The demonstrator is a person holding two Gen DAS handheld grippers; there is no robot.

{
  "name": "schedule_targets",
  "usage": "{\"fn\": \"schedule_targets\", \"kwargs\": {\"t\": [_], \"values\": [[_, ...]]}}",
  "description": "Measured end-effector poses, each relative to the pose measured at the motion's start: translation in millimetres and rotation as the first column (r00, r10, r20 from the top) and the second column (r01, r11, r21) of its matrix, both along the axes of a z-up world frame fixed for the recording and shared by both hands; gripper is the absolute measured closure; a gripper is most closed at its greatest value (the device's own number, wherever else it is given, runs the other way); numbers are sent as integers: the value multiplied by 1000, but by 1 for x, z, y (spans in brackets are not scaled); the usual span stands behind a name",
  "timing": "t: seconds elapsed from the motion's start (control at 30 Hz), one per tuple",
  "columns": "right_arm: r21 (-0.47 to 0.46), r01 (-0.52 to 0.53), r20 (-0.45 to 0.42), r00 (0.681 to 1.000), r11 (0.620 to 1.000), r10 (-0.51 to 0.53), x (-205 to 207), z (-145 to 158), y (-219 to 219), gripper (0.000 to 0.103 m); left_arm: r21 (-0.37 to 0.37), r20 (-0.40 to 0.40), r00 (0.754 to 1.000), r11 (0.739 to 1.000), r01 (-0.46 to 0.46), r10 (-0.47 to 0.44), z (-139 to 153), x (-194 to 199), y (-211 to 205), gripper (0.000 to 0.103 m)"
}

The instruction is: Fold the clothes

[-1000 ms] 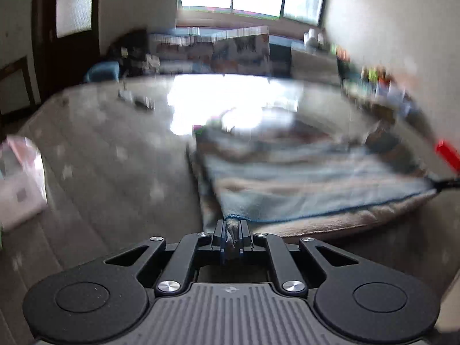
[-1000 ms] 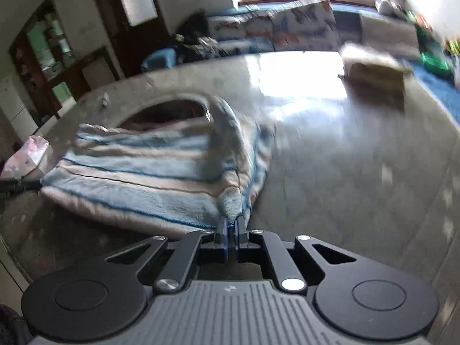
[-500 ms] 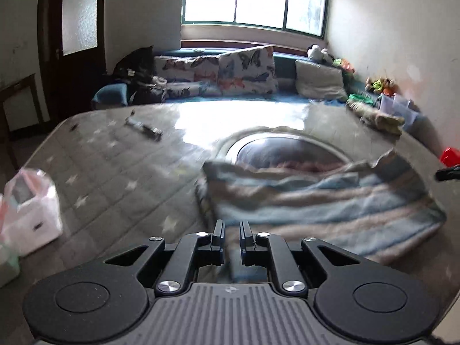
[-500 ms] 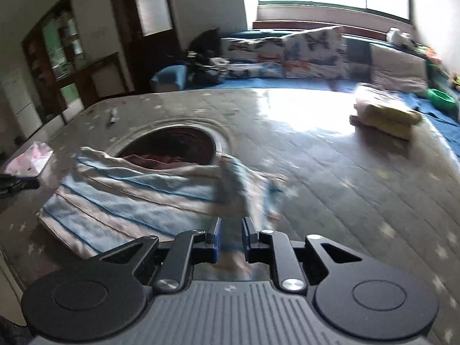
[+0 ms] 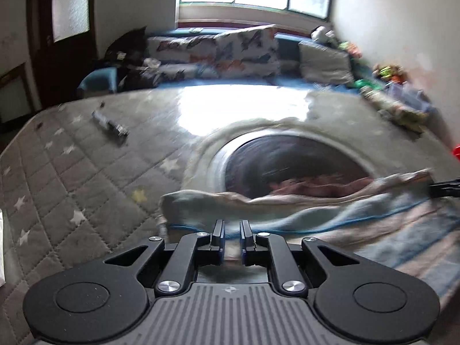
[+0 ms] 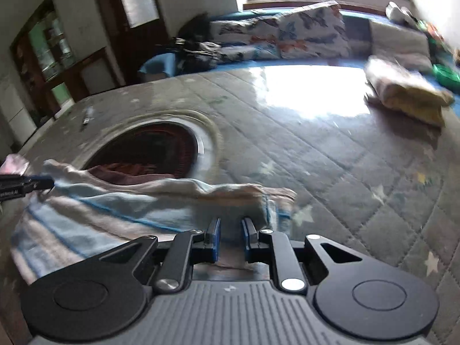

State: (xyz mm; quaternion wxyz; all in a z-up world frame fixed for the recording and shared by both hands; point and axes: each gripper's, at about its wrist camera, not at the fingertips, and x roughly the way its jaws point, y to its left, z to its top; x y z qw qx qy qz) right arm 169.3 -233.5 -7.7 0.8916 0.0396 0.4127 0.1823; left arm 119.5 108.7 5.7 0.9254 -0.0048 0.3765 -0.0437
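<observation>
A striped blue and beige fleece garment point(image 5: 359, 224) lies folded on the grey quilted surface point(image 5: 72, 172), its far edge over a round dark opening point(image 5: 287, 161). My left gripper point(image 5: 231, 230) is open and empty, just above the garment's left near corner. My right gripper point(image 6: 231, 227) is open and empty above the right near corner of the same garment point(image 6: 100, 212). Each gripper's tip shows at the edge of the other's view, by the garment's far edge.
A dark remote-like object point(image 5: 110, 123) lies on the surface at the left. A folded yellow and beige pile point(image 6: 405, 92) sits at the far right. Reddish cloth point(image 6: 126, 171) lies inside the opening. Cushions point(image 5: 244, 49) line a bench under the window.
Both grippers were shut on the garment's corners one second ago, then opened and let it go. Both have since moved forward over the folded garment.
</observation>
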Motion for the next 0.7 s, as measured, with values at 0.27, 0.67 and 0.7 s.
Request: {"fn": "schedule_targets", "kwargs": {"t": [0.27, 0.67, 0.7], "values": [[14, 11, 33, 999, 1000, -12, -1, 12, 0, 86, -18, 37, 999, 1000, 13, -12, 12, 2, -1, 90], [32, 3, -6, 1000, 999, -3, 23, 1, 18, 85, -5, 20, 1000, 1000, 21, -21, 4, 22, -6, 90], [26, -10, 1, 1000, 1000, 10, 22, 3, 22, 83, -17, 24, 999, 999, 33, -32, 5, 22, -9, 90]]}}
